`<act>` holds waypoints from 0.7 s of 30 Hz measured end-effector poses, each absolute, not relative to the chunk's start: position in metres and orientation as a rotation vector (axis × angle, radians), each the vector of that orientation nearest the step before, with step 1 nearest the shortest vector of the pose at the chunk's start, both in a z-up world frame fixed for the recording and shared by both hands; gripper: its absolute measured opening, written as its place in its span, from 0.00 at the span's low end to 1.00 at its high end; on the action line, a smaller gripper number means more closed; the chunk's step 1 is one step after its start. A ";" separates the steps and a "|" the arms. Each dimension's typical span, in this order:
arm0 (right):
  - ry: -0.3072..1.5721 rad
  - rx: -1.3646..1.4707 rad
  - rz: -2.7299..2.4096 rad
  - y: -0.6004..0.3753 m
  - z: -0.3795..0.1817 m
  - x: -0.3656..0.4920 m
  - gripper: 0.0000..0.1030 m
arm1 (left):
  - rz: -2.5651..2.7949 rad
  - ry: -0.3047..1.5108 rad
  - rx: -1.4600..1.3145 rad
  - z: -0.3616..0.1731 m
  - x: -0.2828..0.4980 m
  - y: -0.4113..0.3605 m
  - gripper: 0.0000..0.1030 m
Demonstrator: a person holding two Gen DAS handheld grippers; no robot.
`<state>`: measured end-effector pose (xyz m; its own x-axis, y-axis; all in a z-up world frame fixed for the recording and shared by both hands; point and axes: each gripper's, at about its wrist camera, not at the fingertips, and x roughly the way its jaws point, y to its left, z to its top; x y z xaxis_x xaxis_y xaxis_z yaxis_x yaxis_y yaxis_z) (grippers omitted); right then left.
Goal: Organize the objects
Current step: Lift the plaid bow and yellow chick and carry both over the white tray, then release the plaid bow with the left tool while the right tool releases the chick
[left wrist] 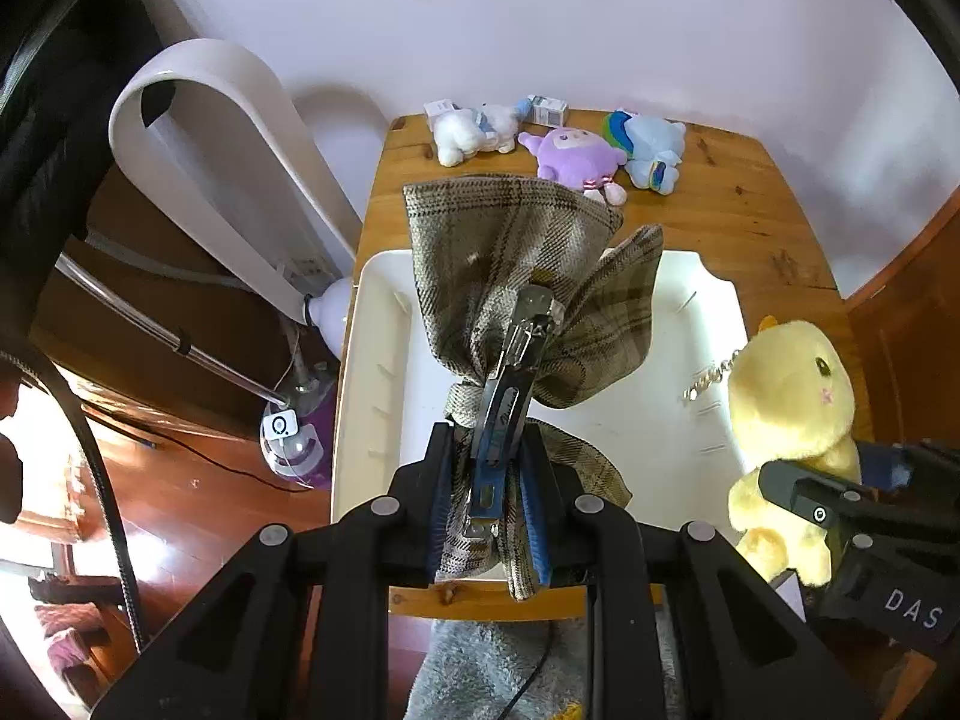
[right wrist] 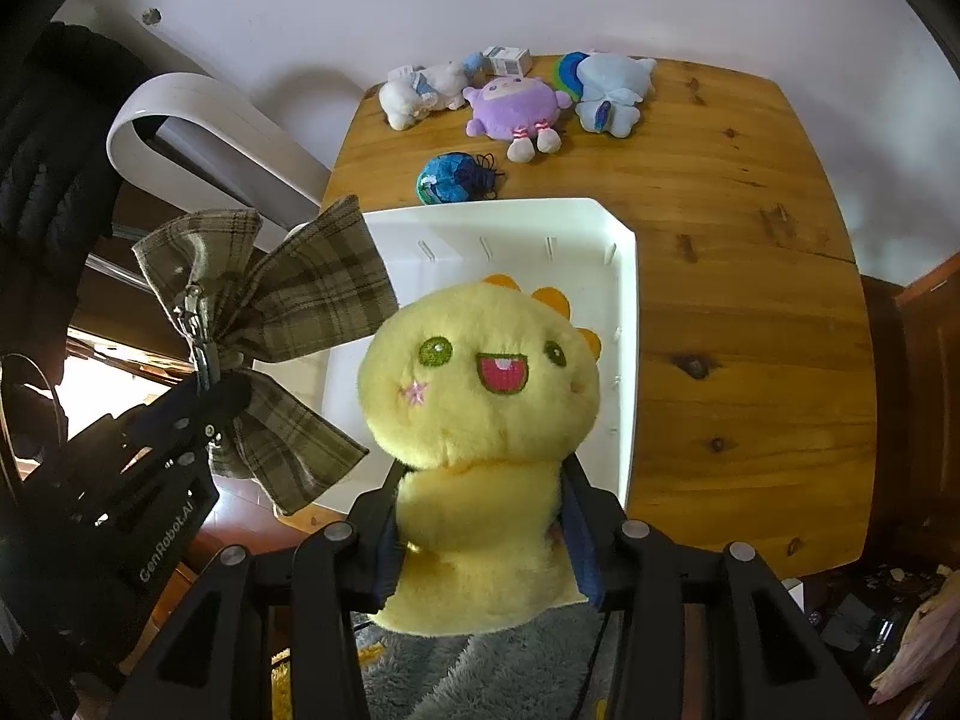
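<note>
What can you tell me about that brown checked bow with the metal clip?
The plaid bow is a big hair bow of woolly brown-and-tan checked fabric, with wide loops, hanging tails and a wrapped knot at its centre. A shiny metal clip runs along its back, which faces the left camera. The left gripper pinches it between blue-padded fingers, near the knot and tails. It hangs in the air above the white tray, loops upward.

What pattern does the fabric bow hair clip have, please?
Brown-and-beige plaid fabric bow hair clip, best in the right wrist view.

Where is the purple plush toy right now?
The purple plush toy lies at the table's far end in the right wrist view, between the white plush and the blue plush, beyond the white tray.
</note>
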<state>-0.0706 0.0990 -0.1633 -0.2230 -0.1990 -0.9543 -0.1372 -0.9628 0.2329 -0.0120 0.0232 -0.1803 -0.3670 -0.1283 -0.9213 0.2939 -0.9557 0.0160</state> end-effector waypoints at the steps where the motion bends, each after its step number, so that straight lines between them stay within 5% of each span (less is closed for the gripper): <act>1: -0.426 1.933 -2.387 0.100 -0.164 -0.072 0.46 | -2.397 0.228 1.599 -0.181 -0.012 0.022 0.27; 3: -0.450 1.925 -2.385 0.101 -0.163 -0.073 0.54 | -2.401 0.250 1.613 -0.182 -0.014 0.020 0.33; 7: -0.485 1.887 -2.416 0.106 -0.157 -0.075 0.66 | -2.408 0.282 1.599 -0.179 -0.015 0.016 0.76; 21: -0.430 1.818 -2.487 0.110 -0.136 -0.072 0.73 | -2.388 0.265 1.562 -0.168 -0.018 0.021 0.77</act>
<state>-0.0719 0.1101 -0.1361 -0.3161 -0.1866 -0.9302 -0.1366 -0.9613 0.2393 -0.0177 0.0206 -0.1682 -0.3791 -0.1280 -0.9165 0.3262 -0.9453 -0.0028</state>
